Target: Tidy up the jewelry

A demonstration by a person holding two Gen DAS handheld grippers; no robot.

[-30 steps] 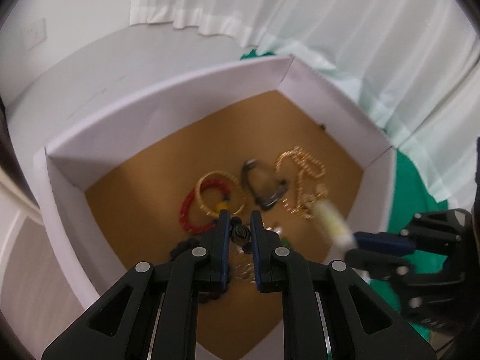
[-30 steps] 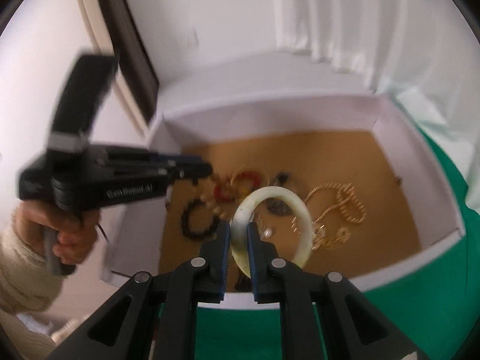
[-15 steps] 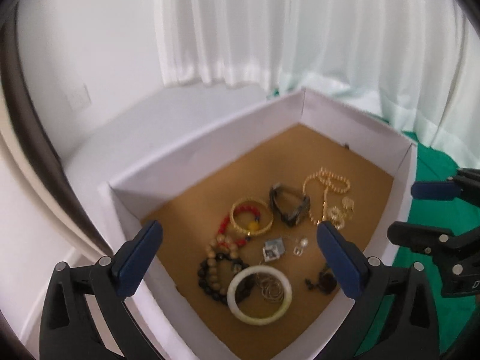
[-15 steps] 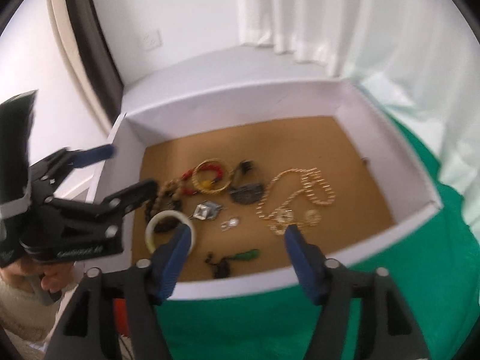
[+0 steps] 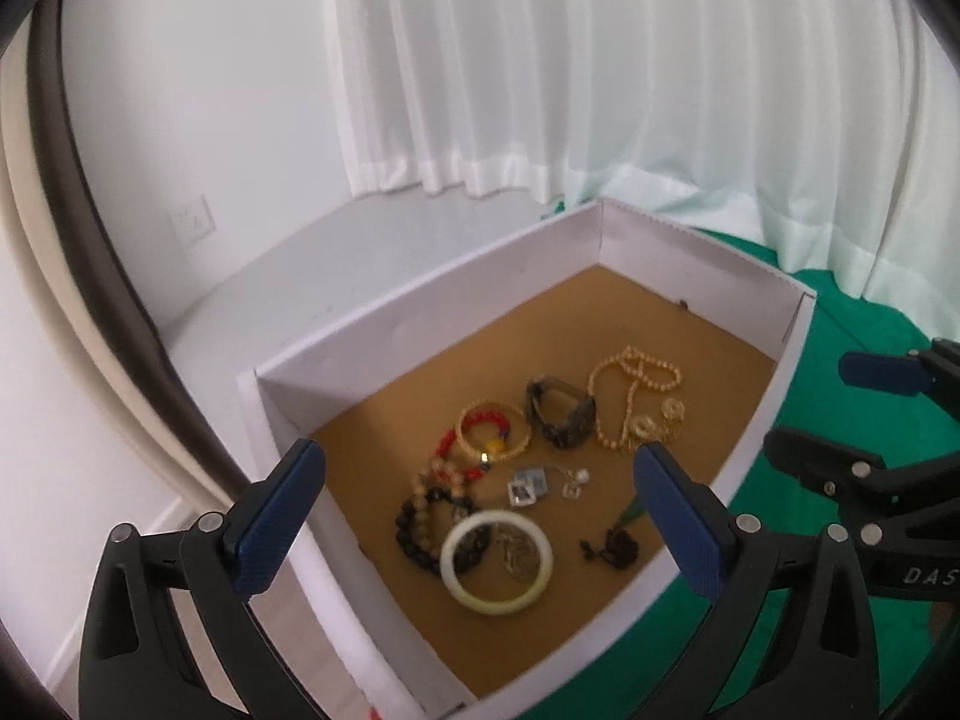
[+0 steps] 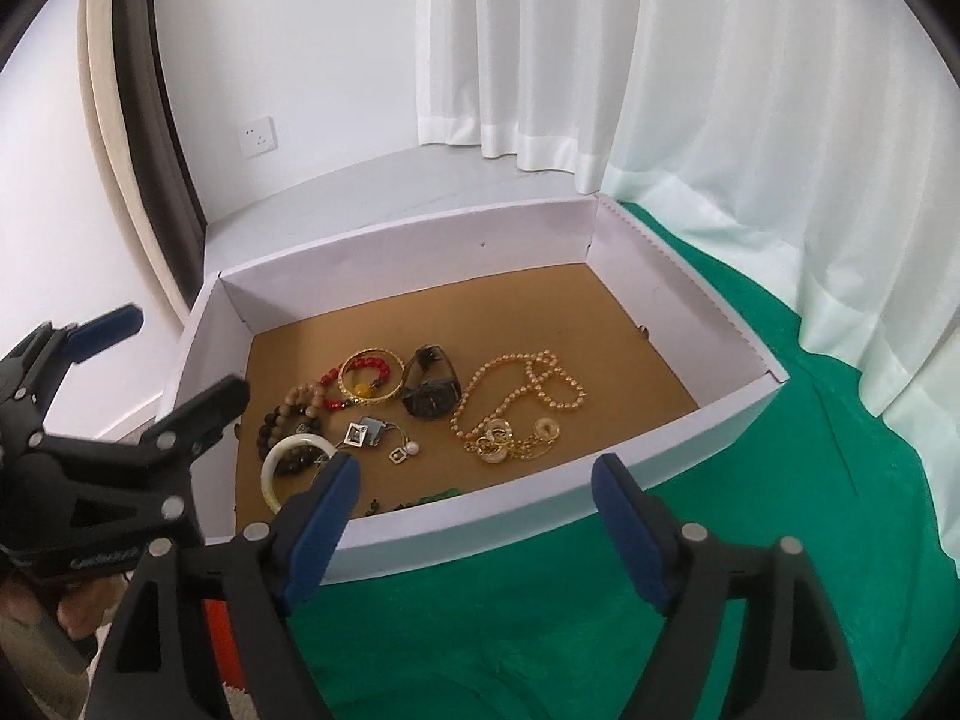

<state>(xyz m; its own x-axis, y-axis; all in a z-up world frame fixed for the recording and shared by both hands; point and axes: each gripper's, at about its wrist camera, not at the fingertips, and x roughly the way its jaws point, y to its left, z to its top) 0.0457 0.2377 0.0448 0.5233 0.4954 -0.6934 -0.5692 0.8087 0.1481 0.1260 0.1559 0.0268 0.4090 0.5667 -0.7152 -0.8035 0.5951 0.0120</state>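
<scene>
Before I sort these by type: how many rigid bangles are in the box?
2. A pale bangle lies near the front-left corner over dark beads; a gold bangle lies mid-box beside the watch. Others could hide in the tangle.

My left gripper (image 5: 480, 516) is black plastic, angular, with cut-out windows in the arms and round silver screws at the joints. Its fingers (image 5: 276, 516) carry dark blue textured pads. My right gripper (image 6: 474, 525) is built the same: black frame, silver screws, blue pads. Seen from the side, each body bears pale lettering too blurred to read. A beige sleeve (image 6: 18, 669) shows at the wrist.
</scene>
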